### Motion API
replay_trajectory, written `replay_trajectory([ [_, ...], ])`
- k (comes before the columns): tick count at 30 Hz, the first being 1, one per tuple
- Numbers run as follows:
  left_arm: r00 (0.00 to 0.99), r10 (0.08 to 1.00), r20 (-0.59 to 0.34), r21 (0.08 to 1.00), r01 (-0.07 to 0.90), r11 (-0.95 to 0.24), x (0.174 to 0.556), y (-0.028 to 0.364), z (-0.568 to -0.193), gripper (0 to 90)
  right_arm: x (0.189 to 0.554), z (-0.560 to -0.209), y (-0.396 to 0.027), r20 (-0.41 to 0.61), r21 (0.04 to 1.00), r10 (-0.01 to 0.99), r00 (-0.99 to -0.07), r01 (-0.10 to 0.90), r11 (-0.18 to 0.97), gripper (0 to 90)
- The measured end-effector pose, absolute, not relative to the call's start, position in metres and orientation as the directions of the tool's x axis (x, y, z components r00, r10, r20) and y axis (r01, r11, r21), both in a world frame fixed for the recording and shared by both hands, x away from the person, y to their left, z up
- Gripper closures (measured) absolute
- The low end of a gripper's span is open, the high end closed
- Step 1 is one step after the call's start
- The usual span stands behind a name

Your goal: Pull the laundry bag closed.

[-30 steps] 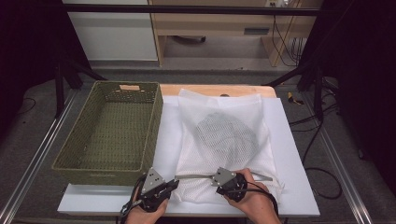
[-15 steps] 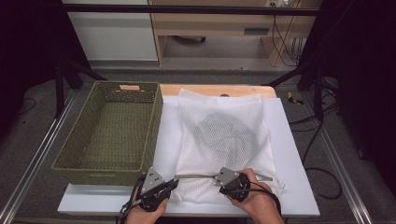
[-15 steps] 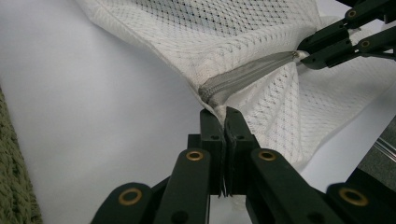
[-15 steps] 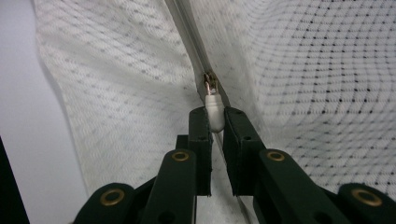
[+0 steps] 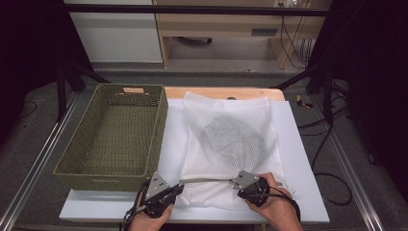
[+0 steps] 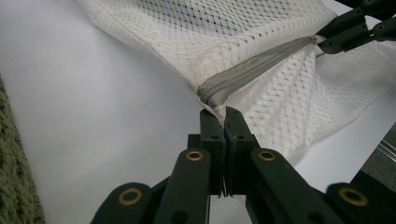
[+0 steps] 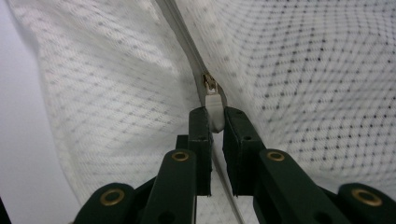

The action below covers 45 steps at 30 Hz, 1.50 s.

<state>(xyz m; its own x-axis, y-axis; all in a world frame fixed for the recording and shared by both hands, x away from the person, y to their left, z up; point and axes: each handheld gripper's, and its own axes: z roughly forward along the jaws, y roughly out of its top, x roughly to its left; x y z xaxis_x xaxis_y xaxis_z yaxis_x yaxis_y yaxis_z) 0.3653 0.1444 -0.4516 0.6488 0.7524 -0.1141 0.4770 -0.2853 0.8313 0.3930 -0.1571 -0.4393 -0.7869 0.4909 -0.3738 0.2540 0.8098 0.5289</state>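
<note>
A white mesh laundry bag [image 5: 262, 113] lies on the white board [image 5: 300, 163] with a grey garment [image 5: 231, 137] inside it. Its grey zipper [image 6: 252, 70] runs along the near edge. My left gripper [image 6: 225, 116] is shut on the bag's corner at the zipper's end, at the bag's near left [image 5: 179, 186]. My right gripper [image 7: 214, 116] is shut on the white zipper pull tab [image 7: 214, 108], farther right along the zipper [image 5: 237, 183]. The left gripper view also shows the right gripper [image 6: 327, 42] at the zipper's far end.
A green woven basket [image 5: 103, 175] stands left of the bag, close to my left gripper. A wooden tabletop edge [image 5: 216, 92] shows behind the board. Cables [image 5: 332, 178] trail off to the right, and metal rails run along both sides.
My right gripper has slid a little to the right along the zipper with the pull tab in it. The left gripper has stayed put on the bag's corner.
</note>
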Motion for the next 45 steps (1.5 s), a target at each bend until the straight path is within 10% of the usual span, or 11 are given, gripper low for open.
replay_trajectory([
  [45,0.65,0.757,-0.071,0.83,0.459,-0.317,0.364,0.139,-0.454,88.8,0.39,-0.441,-0.198,-0.353,0.536,0.557,-0.752,0.326,0.779,81.9],
])
